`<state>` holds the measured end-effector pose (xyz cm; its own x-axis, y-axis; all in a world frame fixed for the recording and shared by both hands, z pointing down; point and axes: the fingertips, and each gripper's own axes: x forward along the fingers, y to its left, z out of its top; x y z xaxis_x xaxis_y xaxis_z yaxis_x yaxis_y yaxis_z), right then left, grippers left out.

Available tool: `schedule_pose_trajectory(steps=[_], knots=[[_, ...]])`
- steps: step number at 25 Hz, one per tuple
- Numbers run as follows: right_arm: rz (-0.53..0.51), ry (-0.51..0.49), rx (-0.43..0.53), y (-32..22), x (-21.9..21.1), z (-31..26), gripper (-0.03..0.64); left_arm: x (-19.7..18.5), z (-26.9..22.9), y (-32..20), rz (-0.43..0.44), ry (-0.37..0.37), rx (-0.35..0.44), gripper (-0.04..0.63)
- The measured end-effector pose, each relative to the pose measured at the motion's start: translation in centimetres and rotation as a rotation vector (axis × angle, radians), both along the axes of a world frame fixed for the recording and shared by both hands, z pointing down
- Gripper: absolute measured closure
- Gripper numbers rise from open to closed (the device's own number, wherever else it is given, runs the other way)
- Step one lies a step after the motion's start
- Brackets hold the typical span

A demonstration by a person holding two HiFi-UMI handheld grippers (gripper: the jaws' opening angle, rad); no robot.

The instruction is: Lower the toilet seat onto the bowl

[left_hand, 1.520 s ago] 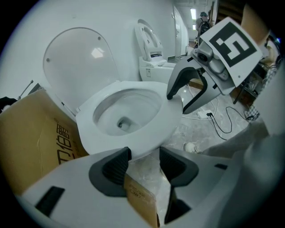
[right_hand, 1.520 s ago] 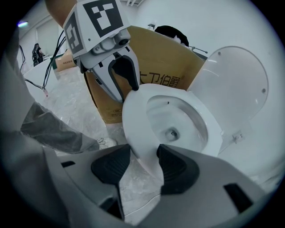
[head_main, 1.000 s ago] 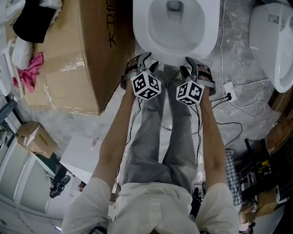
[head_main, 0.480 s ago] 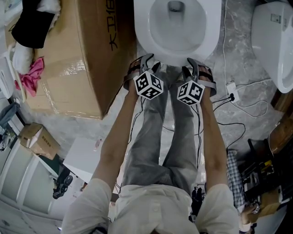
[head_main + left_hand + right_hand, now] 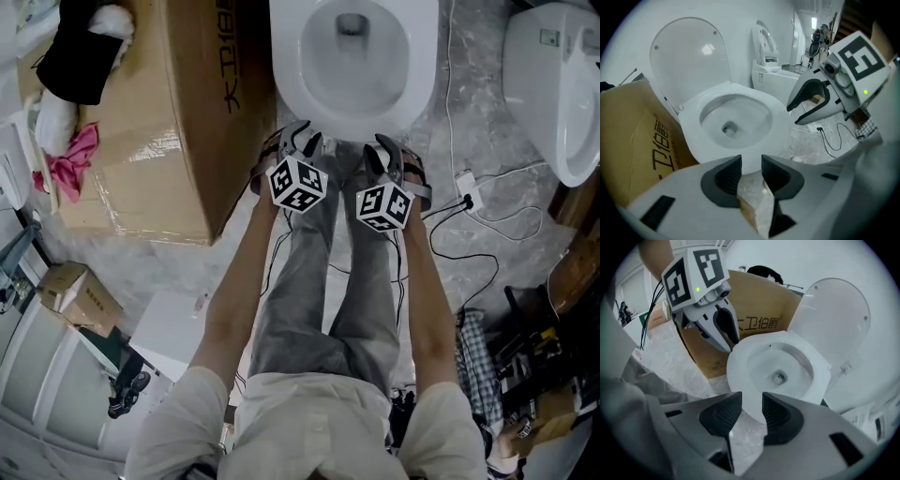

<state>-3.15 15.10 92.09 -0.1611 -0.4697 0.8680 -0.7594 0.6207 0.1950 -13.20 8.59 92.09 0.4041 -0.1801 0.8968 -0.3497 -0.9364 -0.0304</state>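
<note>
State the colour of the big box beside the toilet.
Brown cardboard box with black print, clearest in the head view.

The person wears a pale shirt [image 5: 319,427] and grey trousers [image 5: 309,281]; the light-grey left gripper [image 5: 304,137] and right gripper [image 5: 382,148] bear black-and-white marker cubes [image 5: 298,183] and dark ribbed jaws

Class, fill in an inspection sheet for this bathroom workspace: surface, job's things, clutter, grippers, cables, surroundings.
Surface: grey mottled floor.
Job's things: toilet seat down on the bowl; lid upright.
Clutter: cardboard box beside the bowl; black cloth and pink cloth at its edge; small box on the floor.
Grippers: left gripper and right gripper before the bowl; jaws have just been closing, a gap remains, nothing between them.
Cables: cables and a power strip on the floor, right of the bowl.
Surroundings: second toilet at the right.
</note>
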Motion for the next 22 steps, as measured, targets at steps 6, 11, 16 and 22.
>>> schedule_pose_trajectory(steps=[6,11,16,22], knots=[[0.187,-0.092,0.156,-3.1,1.6,-8.3,0.595,1.6,-6.8,-1.8,-0.061,0.137,0.021,0.522],[0.250,-0.166,0.258,-5.1,1.9,-16.6,0.609,2.3,-14.4,-2.9,-0.103,0.220,0.071,0.568],[0.306,-0.228,0.323,-6.0,2.4,-24.2,0.611,3.1,-21.8,-3.4,-0.105,0.289,0.116,0.581],[0.311,-0.270,0.375,-5.6,2.4,-32.0,0.611,3.2,-29.8,-4.0,-0.122,0.354,0.157,0.583]])
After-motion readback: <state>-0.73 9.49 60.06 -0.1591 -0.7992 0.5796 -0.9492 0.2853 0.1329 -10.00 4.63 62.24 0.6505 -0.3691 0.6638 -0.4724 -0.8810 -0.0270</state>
